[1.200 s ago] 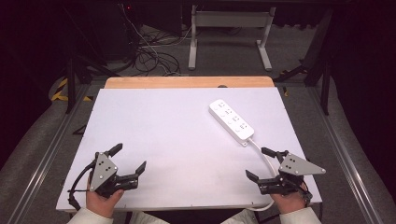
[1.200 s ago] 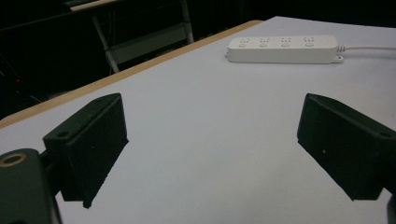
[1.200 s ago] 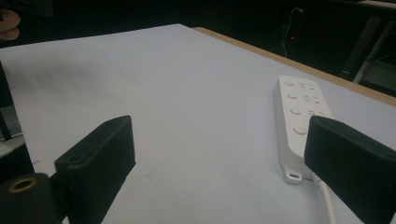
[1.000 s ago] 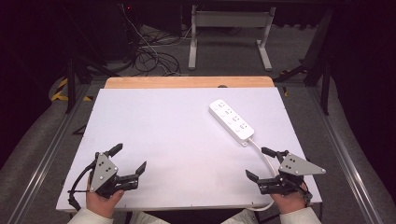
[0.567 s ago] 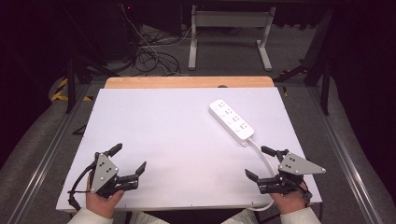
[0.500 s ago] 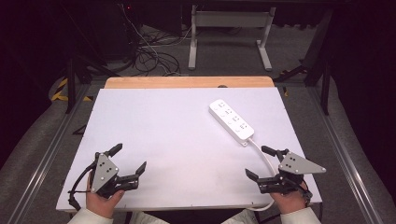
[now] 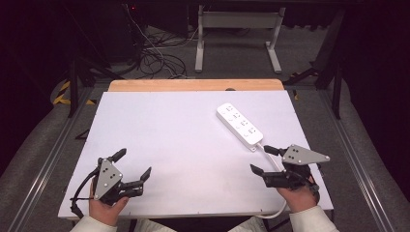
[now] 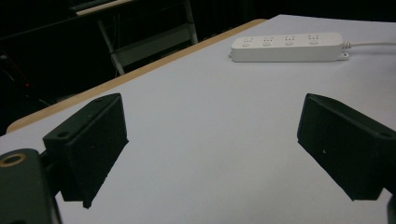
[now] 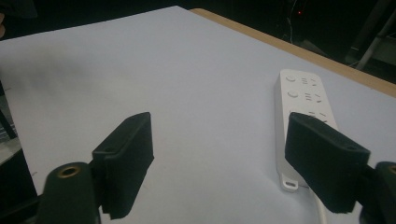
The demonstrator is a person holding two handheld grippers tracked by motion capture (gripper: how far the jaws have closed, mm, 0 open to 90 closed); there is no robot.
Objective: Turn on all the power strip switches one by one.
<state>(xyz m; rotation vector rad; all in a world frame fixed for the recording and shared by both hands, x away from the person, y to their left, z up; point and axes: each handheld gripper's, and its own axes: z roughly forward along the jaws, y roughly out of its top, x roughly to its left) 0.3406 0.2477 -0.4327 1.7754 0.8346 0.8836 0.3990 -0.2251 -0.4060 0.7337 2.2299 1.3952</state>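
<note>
A white power strip (image 7: pixel 239 125) lies at an angle on the right half of the white table (image 7: pixel 183 130), and its white cable (image 7: pixel 281 210) runs back past my right hand to the front edge. My right gripper (image 7: pixel 260 159) hovers just short of the strip's near end. It is open, its jaws have just been closing a little, and nothing is between them. The right gripper view has the power strip (image 9: pixel 303 112) partly behind the right jaw of my right gripper (image 9: pixel 219 158). My left gripper (image 7: pixel 134 163) rests open at the front left. From my left gripper (image 8: pixel 217 154) the power strip (image 8: pixel 287 46) lies far off.
A wooden strip (image 7: pixel 193 85) borders the table's far edge. Beyond it are a metal stand (image 7: pixel 237 34) and loose cables (image 7: pixel 154 58) on the dark floor. Metal rails (image 7: pixel 48 159) run along both sides of the table.
My right gripper has lifted slightly and shifted toward the power strip, and its jaws stand a little narrower. My left gripper has not moved.
</note>
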